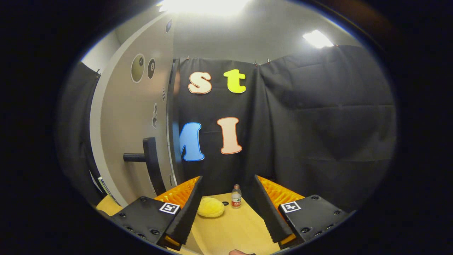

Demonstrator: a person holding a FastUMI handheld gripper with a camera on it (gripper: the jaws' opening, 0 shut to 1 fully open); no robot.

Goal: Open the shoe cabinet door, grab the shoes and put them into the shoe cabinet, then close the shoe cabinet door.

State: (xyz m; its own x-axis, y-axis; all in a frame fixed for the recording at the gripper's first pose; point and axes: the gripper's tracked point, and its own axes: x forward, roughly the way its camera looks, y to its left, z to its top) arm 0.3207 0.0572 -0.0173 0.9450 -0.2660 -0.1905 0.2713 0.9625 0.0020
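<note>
Plainly, the gripper (226, 198) hangs with its fingers wide apart and nothing between them but bare air over the pale wooden desk (233, 230). Just ahead of the fingertips, nearer the left finger, lies a soft yellow fluffy slipper (211, 207), which I take to be the shoe of the task; it rests flat on the desk, its long axis running roughly across the line of the fingers. Just beside it, toward the right finger and a little farther off, stands a small clear plastic bottle with a red label (236, 196), upright and apart from the slipper. Beyond and to the left rises the tall beige shoe cabinet door (131, 124), with a dark bar handle (150, 164) standing out from its face on a short stub; it appears swung open, edge toward the camera, though the cabinet's inside is hidden. Judging from this, the coming move turns on dropping forward and slightly left so the open fingers straddle the slipper, keeping clear of the bottle.
</note>
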